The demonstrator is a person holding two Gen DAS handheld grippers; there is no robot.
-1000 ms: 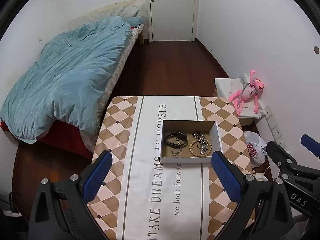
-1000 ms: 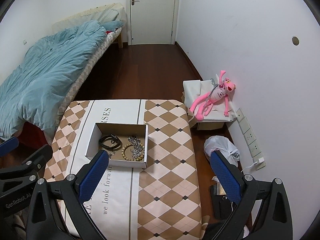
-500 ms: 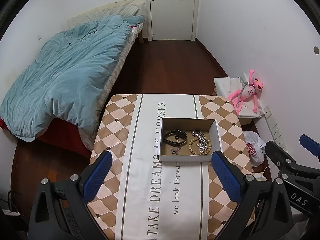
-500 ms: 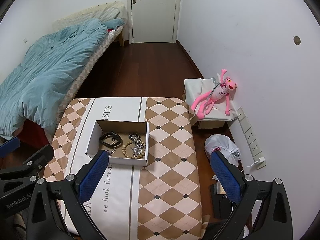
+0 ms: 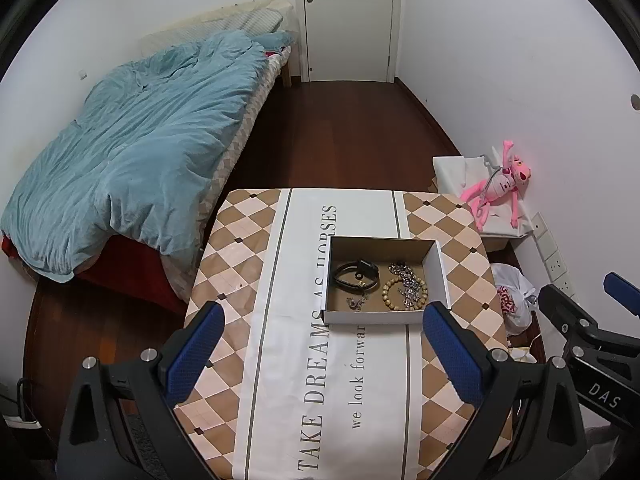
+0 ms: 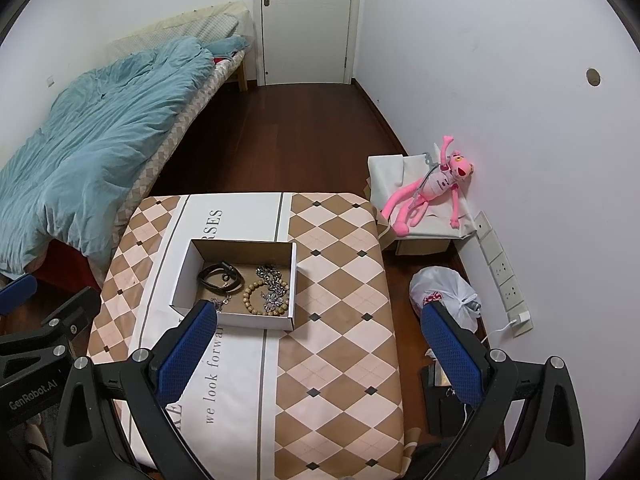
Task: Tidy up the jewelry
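Both tools, left tool (image 5: 320, 344) and right tool (image 6: 316, 340), hang spread and empty above the counter (image 6: 340, 320) near the box (image 5: 440, 268), which holds black band (image 5: 356, 276), bead bracelet (image 5: 390, 294), chain (image 5: 408, 284); either sorted or awaiting sorting.

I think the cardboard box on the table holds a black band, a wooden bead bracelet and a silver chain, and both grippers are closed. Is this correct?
Not quite: the grippers are open, not closed. The left gripper and right gripper show their blue pads spread wide, each in its own wrist view. The box does hold the black band, bead bracelet and silver chain.
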